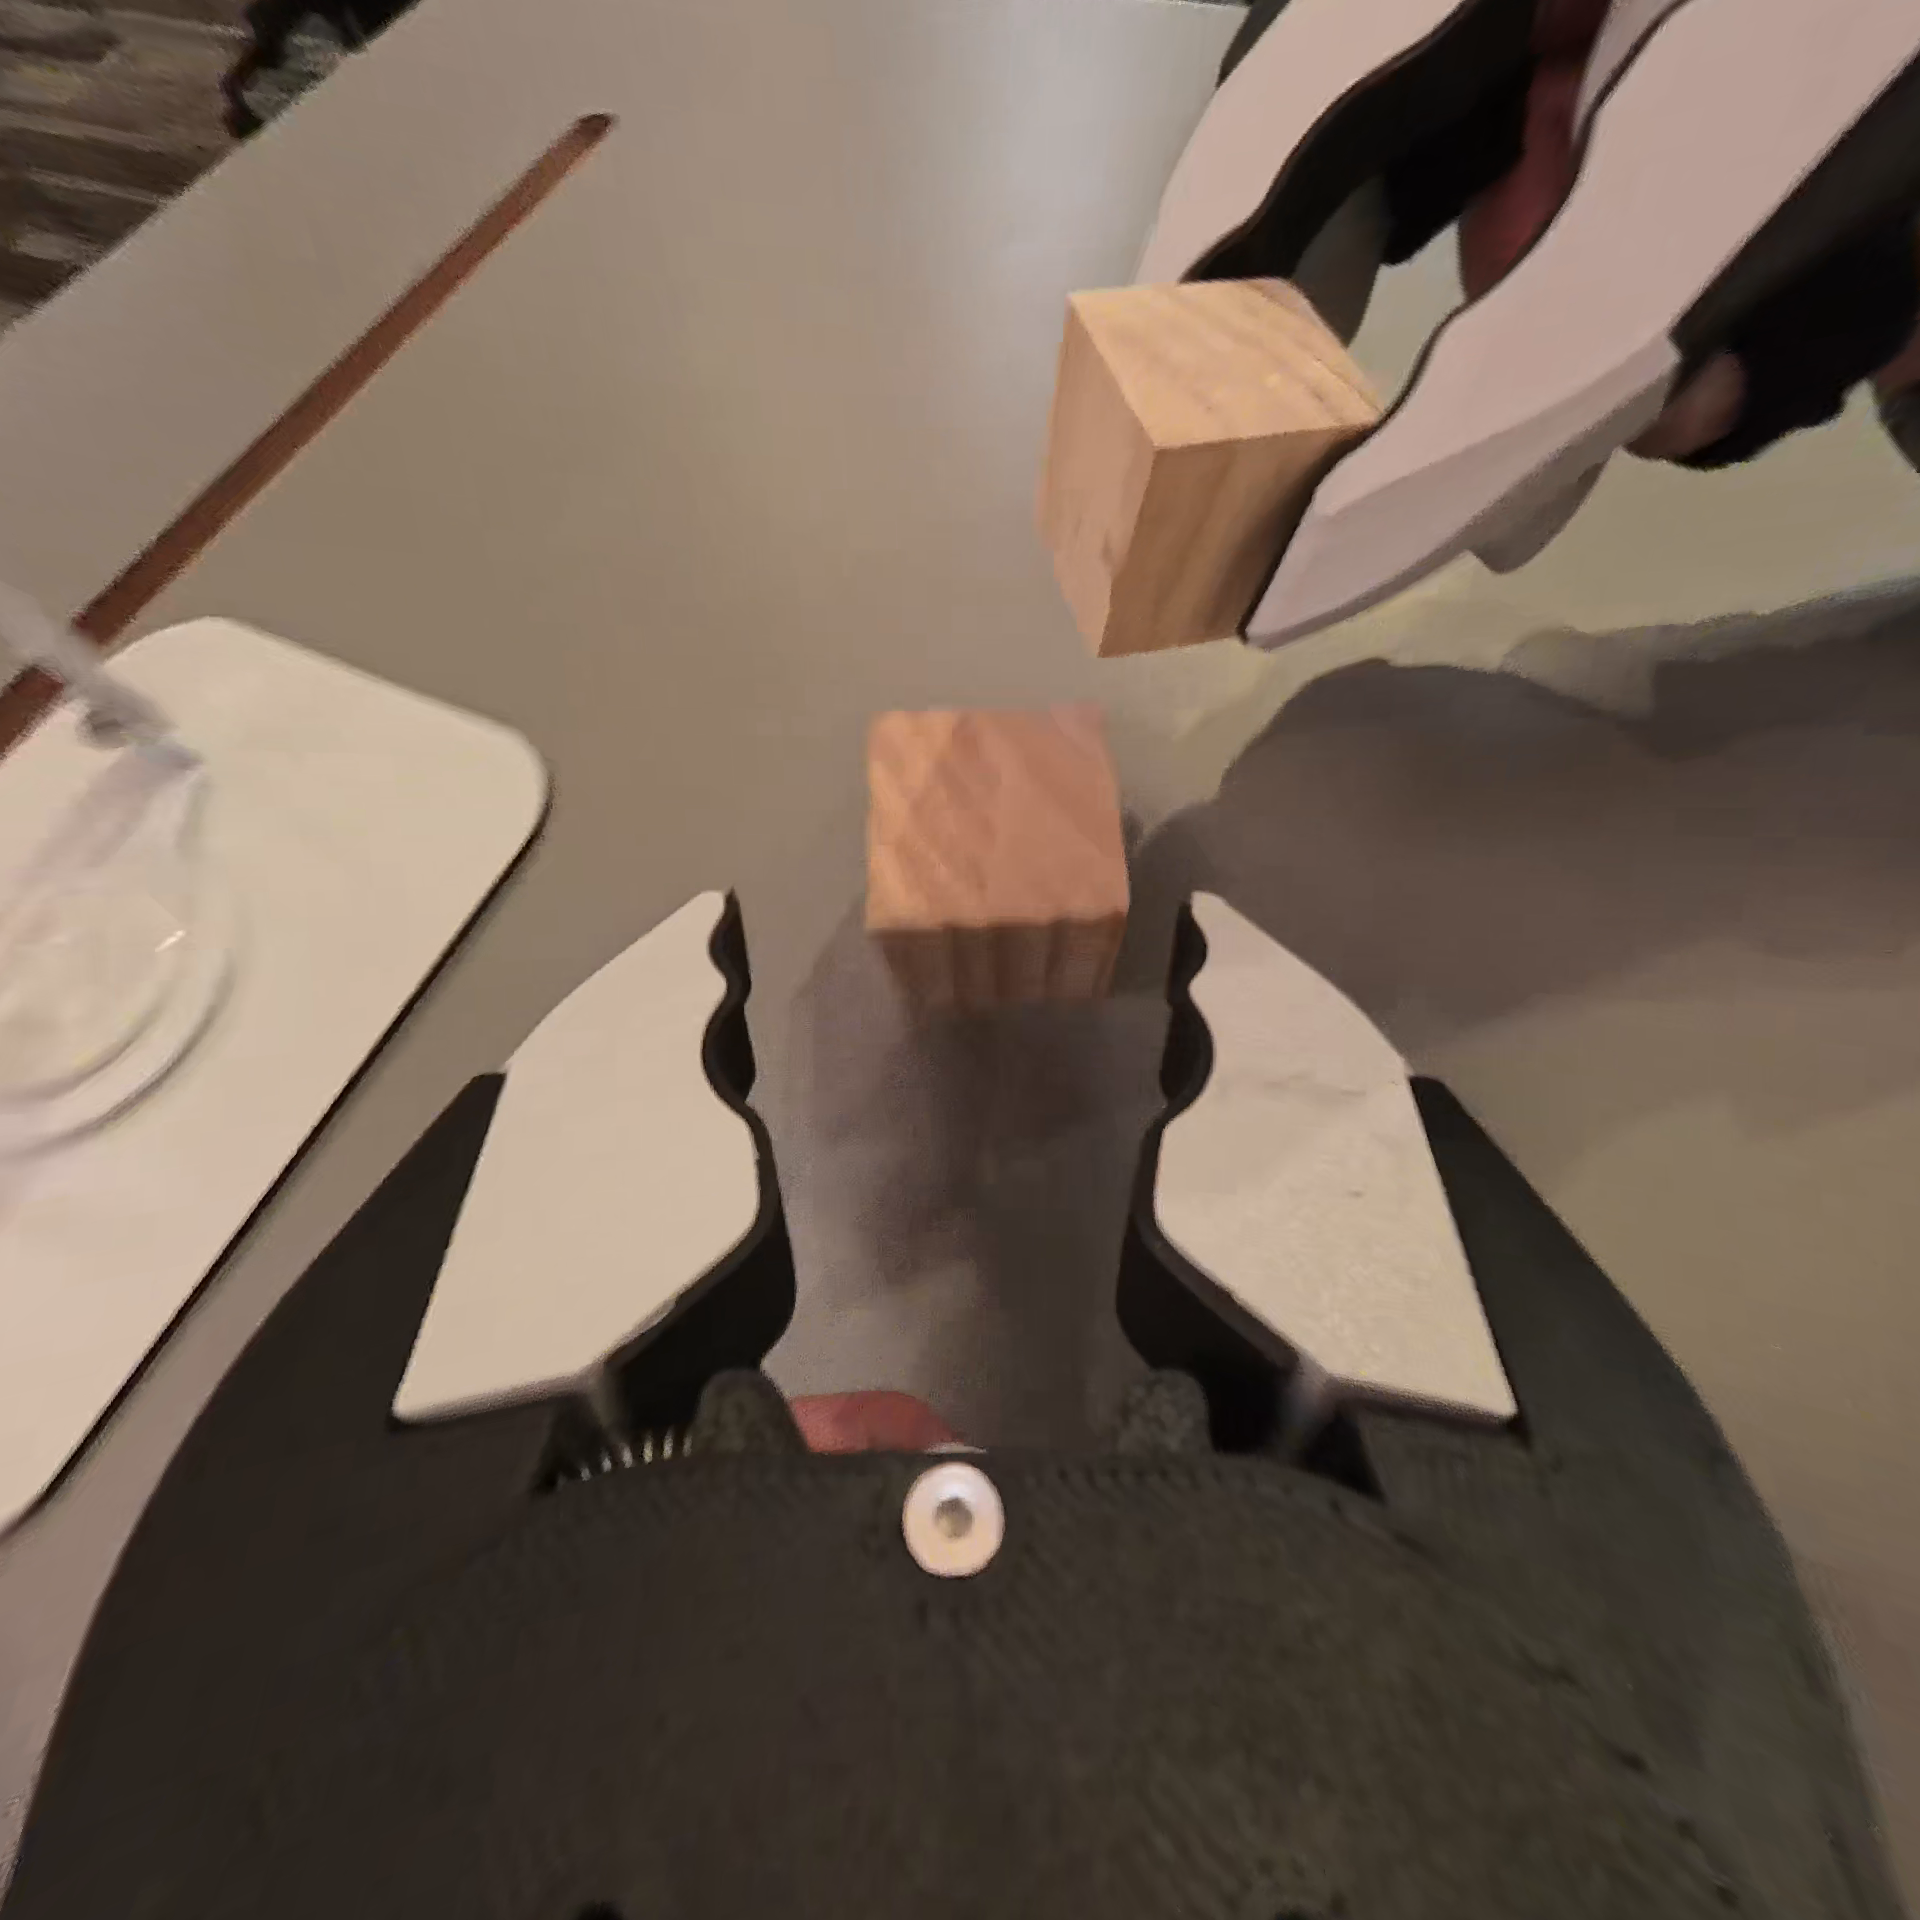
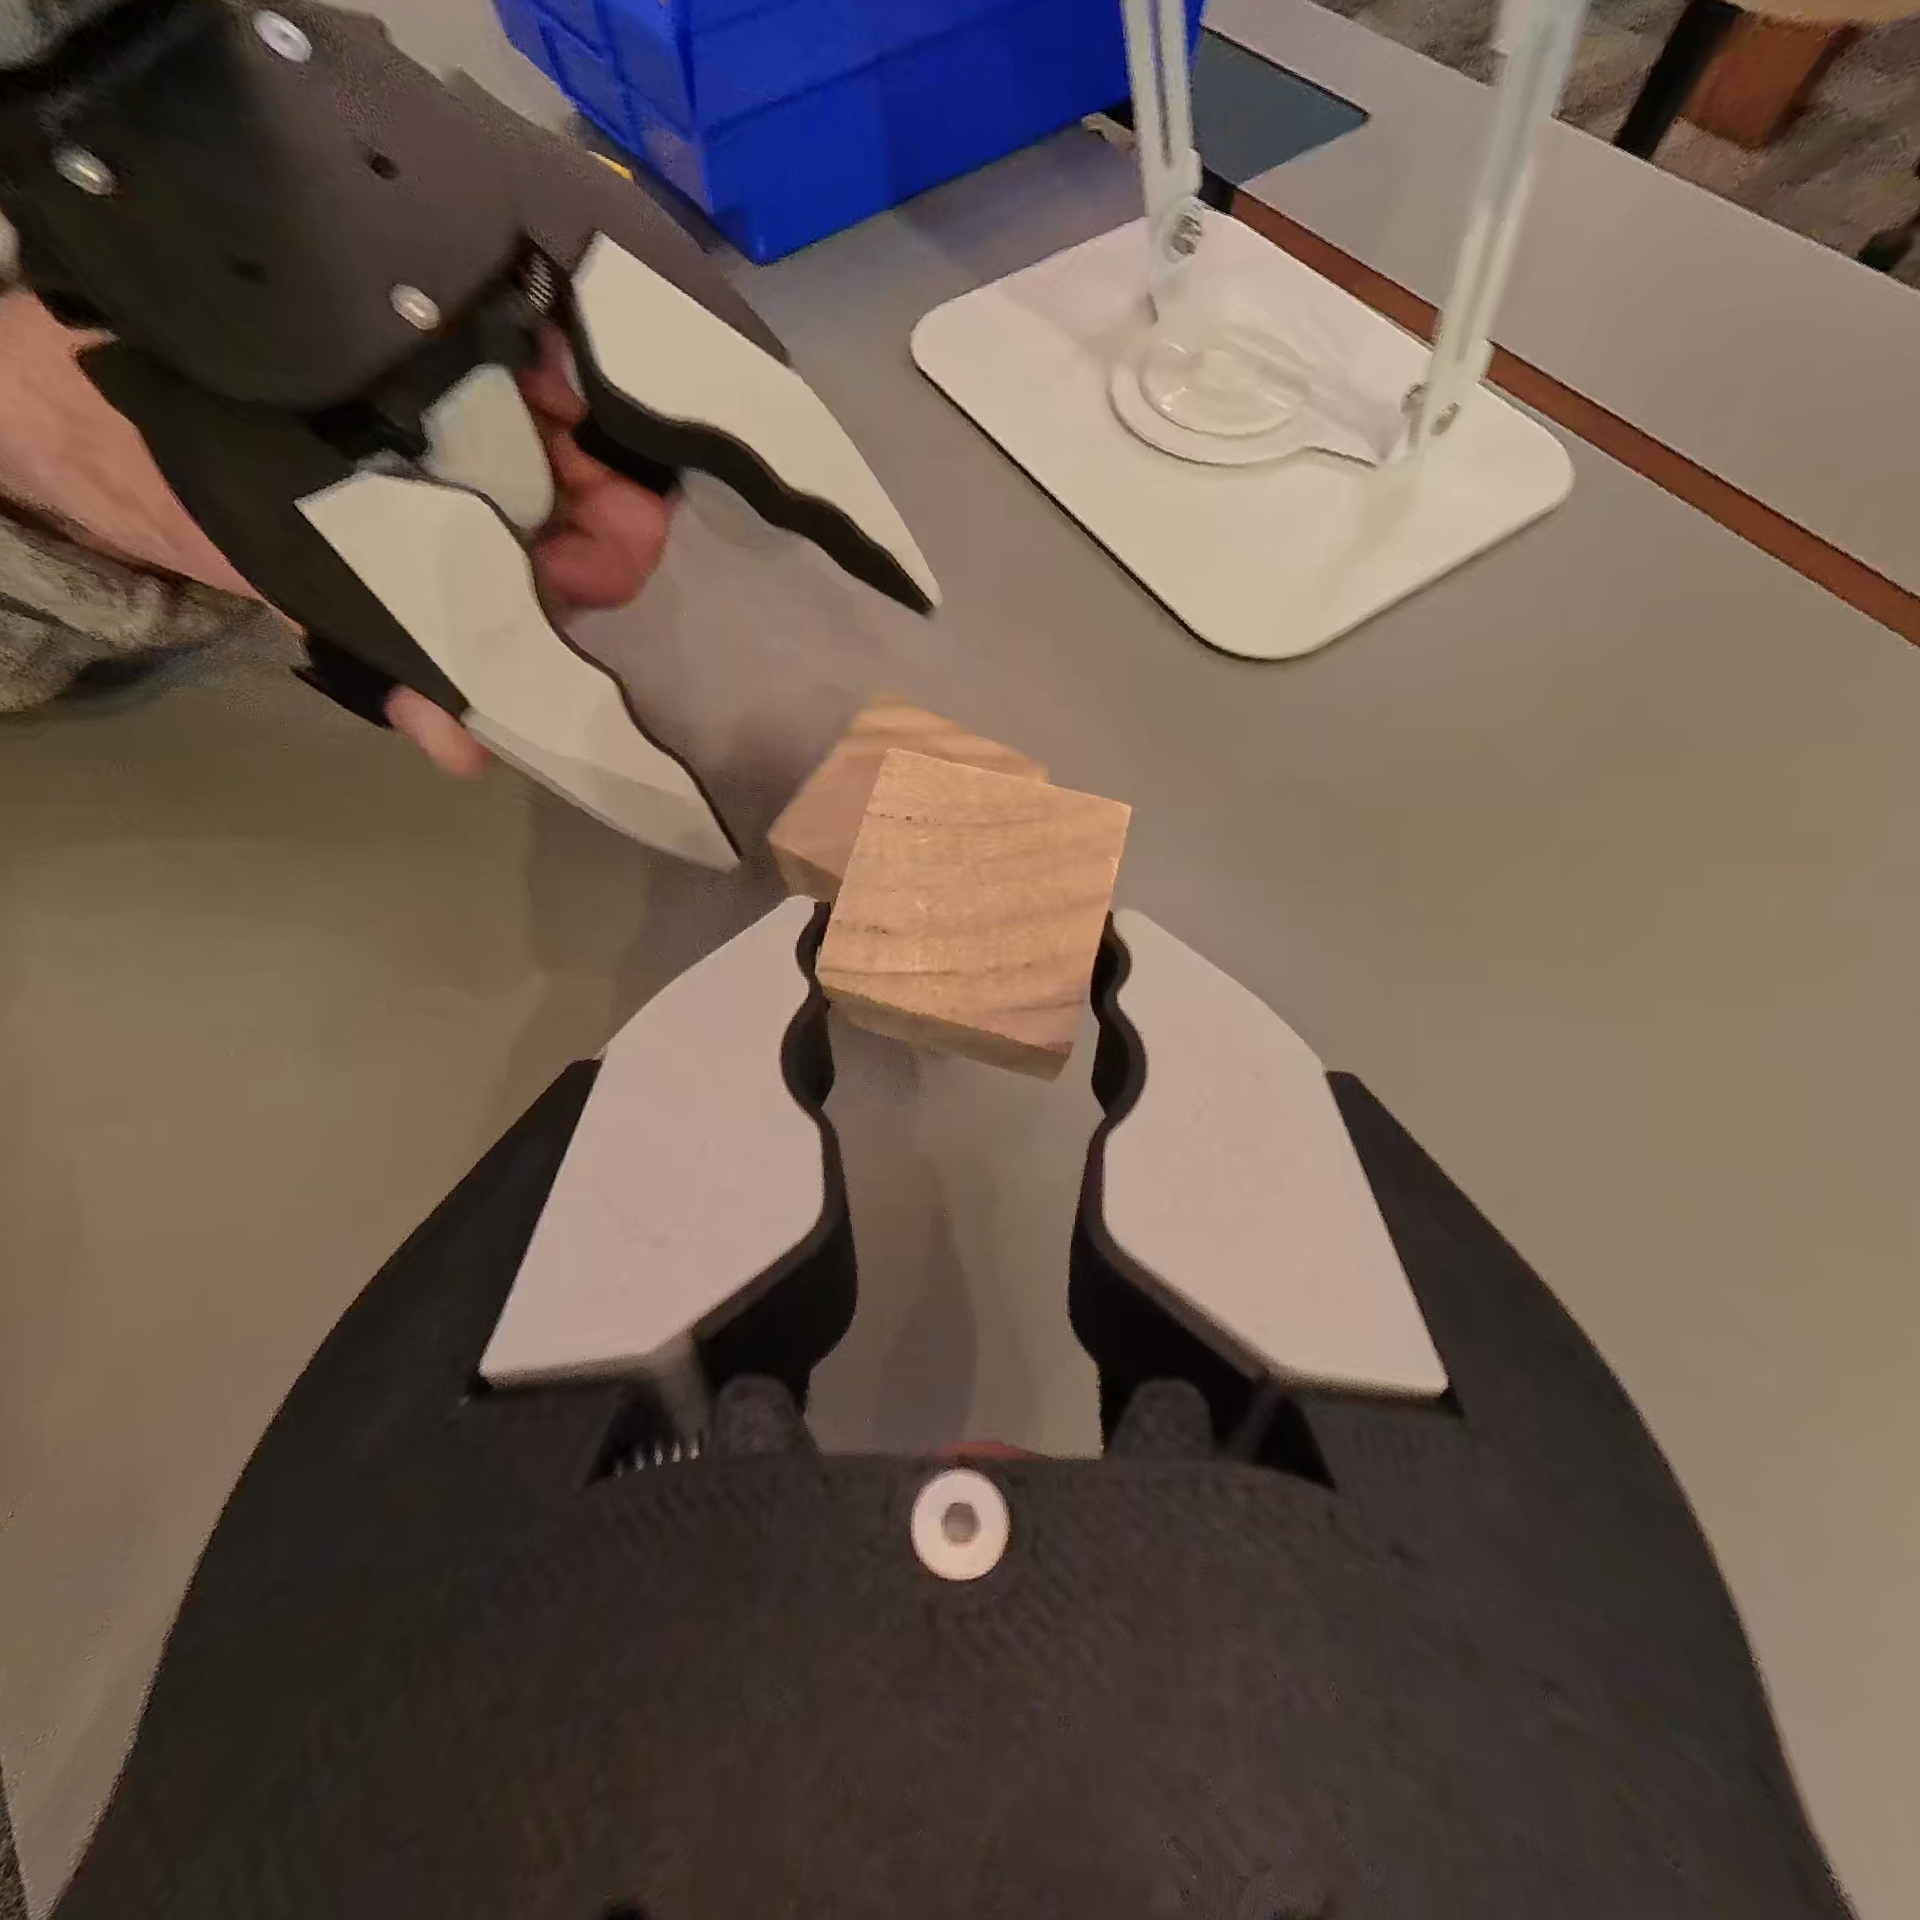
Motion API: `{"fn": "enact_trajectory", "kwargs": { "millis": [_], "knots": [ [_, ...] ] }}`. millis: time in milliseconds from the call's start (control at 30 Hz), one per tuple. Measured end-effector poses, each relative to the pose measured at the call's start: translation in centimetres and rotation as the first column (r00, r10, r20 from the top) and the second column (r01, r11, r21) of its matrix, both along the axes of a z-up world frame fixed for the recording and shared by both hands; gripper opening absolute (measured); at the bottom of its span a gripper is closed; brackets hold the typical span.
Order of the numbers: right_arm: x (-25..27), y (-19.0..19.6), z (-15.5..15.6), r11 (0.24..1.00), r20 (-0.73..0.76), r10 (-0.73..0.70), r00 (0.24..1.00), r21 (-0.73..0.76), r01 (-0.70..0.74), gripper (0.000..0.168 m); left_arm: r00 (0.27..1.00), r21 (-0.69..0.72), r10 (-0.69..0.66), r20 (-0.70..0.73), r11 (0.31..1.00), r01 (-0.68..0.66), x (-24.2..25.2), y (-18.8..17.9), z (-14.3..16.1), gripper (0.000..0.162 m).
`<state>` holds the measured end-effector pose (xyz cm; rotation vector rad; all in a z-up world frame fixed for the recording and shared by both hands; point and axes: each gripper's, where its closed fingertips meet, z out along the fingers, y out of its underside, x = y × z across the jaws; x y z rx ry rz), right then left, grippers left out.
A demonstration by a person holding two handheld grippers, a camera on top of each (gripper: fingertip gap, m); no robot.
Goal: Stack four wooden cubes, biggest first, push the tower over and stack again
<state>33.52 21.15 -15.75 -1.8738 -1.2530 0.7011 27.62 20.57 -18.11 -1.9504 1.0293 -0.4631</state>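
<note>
**Held cube could land off-centre**

Right gripper (image 2: pixel 961 971) pinches a wooden cube (image 2: pixel 971 914), carried clear of the table (image 2: pixel 1455 1039); we judge it's above, slightly off, the base cube (image 1: pixel 992 831); a skewed drop w/ overhang risks a topple. Left gripper (image 1: pixel 961 945) is spread, empty, near the base cube; a nudge shifts it.

A grey table (image 2: pixel 1558 935) is seen with a white rounded base plate (image 2: pixel 1299 540) sat on it, two pale uprights (image 2: pixel 1475 208) and a clear glass dish (image 2: pixel 1205 390) being carried by the plate. A blue plastic bin (image 2: pixel 831 114) is parked behind, and a brown strip (image 1: pixel 312 405) is set into the tabletop.
</note>
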Motion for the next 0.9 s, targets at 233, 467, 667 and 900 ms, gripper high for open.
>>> {"fn": "enact_trajectory", "kwargs": {
  "millis": [233,467,667,900],
  "knots": [
    [-4.2,0.0,-0.9,0.998,0.084,0.061,0.995,-0.018,-0.059,0.048,0.964,0.019,0.253,-0.077,0.967,-0.252,-15.2,-5.8,0.4,0.072],
    [-4.9,0.1,-2.1,0.996,0.091,0.031,0.995,-0.091,-0.022,0.054,0.924,-0.08,0.357,-0.139,0.926,-0.37,-21.3,-8.9,-4.1,0.075],
    [-3.7,0.0,-0.2,1.0,0.048,-0.007,0.999,-0.017,0.008,0.073,0.912,-0.099,0.366,-0.184,0.917,-0.388,-21.9,-9.1,-5.6,0.066],
    [-8.5,-4.6,5.0,0.977,0.001,0.136,0.991,0.166,-0.134,0.053,0.899,-0.043,0.393,-0.195,0.912,-0.408,-22.9,-8.9,-5.2,0.022]
  ]
}}
